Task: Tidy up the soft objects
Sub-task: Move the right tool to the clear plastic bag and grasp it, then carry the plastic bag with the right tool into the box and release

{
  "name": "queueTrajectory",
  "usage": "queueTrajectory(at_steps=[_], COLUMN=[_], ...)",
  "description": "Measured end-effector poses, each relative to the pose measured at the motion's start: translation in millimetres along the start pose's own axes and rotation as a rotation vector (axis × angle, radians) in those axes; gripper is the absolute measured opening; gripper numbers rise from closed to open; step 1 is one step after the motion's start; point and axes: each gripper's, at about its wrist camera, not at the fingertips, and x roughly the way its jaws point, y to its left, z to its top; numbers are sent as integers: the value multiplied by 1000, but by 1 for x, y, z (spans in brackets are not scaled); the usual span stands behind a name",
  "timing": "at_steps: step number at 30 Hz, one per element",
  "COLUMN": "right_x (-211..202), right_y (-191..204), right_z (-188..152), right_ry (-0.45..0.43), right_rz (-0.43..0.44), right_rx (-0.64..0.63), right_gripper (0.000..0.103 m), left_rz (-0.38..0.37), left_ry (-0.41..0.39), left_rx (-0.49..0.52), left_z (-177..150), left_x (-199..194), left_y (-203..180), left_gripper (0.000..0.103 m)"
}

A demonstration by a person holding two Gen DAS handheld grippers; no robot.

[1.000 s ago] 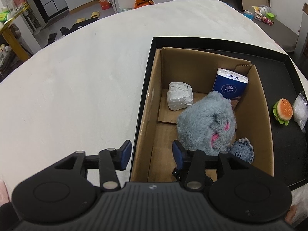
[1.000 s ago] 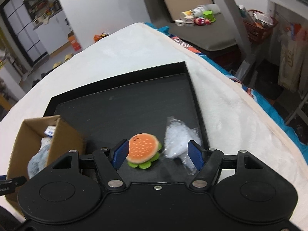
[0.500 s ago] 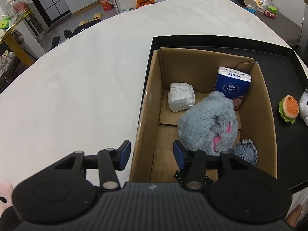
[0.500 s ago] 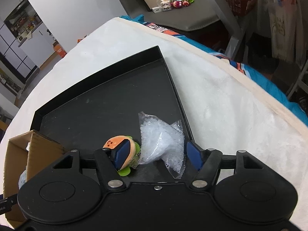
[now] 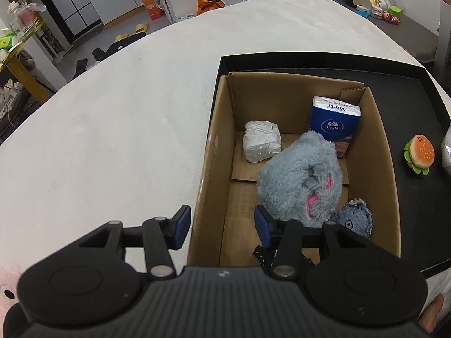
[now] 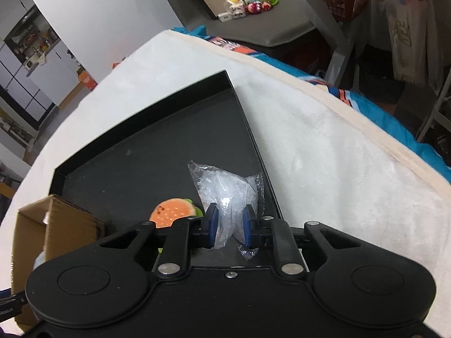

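A cardboard box (image 5: 217, 146) stands in a black tray (image 5: 422, 211). It holds a grey plush toy (image 5: 298, 180), a blue Vinda tissue pack (image 5: 334, 121), a white wrapped bundle (image 5: 262, 140) and a small denim plush (image 5: 356, 218). My left gripper (image 5: 221, 226) is open and empty over the box's near left wall. My right gripper (image 6: 229, 226) is shut on a clear plastic bag (image 6: 225, 191) lying on the tray (image 6: 141, 157). A burger plush (image 6: 172, 211) lies just left of the bag; it also shows in the left wrist view (image 5: 420, 153).
The tray rests on a white fleece-covered surface (image 5: 112, 140). The box corner (image 6: 53, 222) shows at the right wrist view's lower left. A pink plush (image 5: 7, 287) peeks in at the left wrist view's bottom left. Room clutter lies beyond the surface edges.
My right gripper moved right from the burger plush to the plastic bag and closed its fingers on it. My left gripper stayed open and barely moved.
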Motion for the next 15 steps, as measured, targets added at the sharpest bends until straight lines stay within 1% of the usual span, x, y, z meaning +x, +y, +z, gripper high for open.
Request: queueTrajectory(at_steps=[6, 15], right_x=[-16, -31], right_y=[18, 57], right_z=[1, -3], right_ry=[-13, -27], right_rz=[32, 80], right_rx=[-54, -124], right_gripper=[18, 18], left_rz=[-7, -26], left_ry=[-1, -10], left_rx=[-8, -17], left_z=[-2, -2], left_x=[-2, -5], left_y=[6, 15], left_gripper=[48, 48])
